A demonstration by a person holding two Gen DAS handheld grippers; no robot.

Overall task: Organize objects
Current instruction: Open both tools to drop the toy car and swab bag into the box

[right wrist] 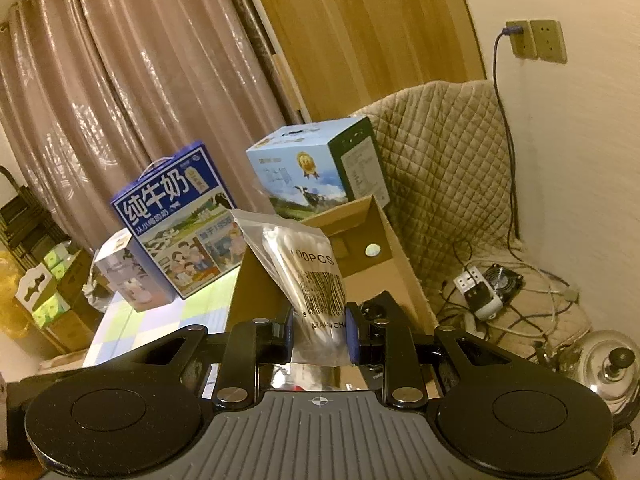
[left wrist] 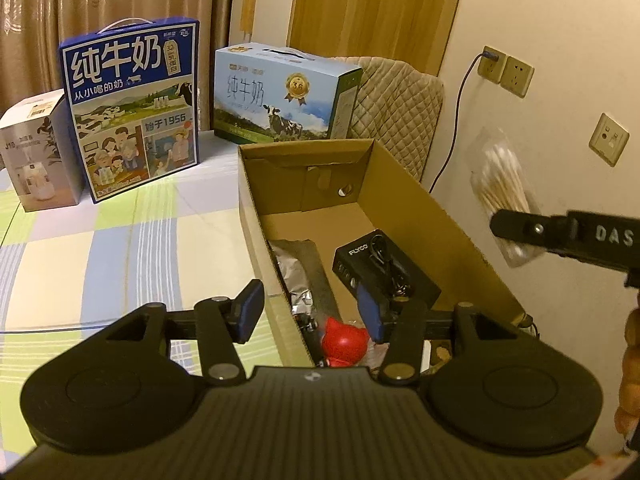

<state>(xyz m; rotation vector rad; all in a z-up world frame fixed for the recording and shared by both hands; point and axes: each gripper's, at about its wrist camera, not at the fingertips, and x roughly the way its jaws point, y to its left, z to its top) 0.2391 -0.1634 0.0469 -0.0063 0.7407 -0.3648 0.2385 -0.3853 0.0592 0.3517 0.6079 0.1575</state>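
Clear plastic bag of cotton swabs [right wrist: 304, 276], long axis upright, is pinched by the right gripper [right wrist: 319, 338] seemingly above the cardboard box's [left wrist: 404, 200] right wall, the spread, empty left gripper [left wrist: 310, 306] straddling its near-left wall.

1. The dark blue milk carton [left wrist: 134, 112], ahead and to the left of the left hand-held gripper [left wrist: 312, 306], read "纯牛奶", with "从小喝的奶" beneath and "始于1956" lower down.
2. The light blue milk carton [left wrist: 280, 96], straight ahead of it, showed "纯牛奶" and a gold medal marked "3.6".
3. The white box [left wrist: 38, 152], far left, carried "J10".
4. The black box [left wrist: 380, 268], just ahead inside the cardboard box [left wrist: 420, 200], read "FLYCO".
5. The right hand-held gripper [left wrist: 520, 226], off to the right, bore "DAS".
6. The cotton swab bag [right wrist: 308, 272] between the right hand-held gripper's fingers read "00PCS", a barcode, and a partly hidden "MAD".
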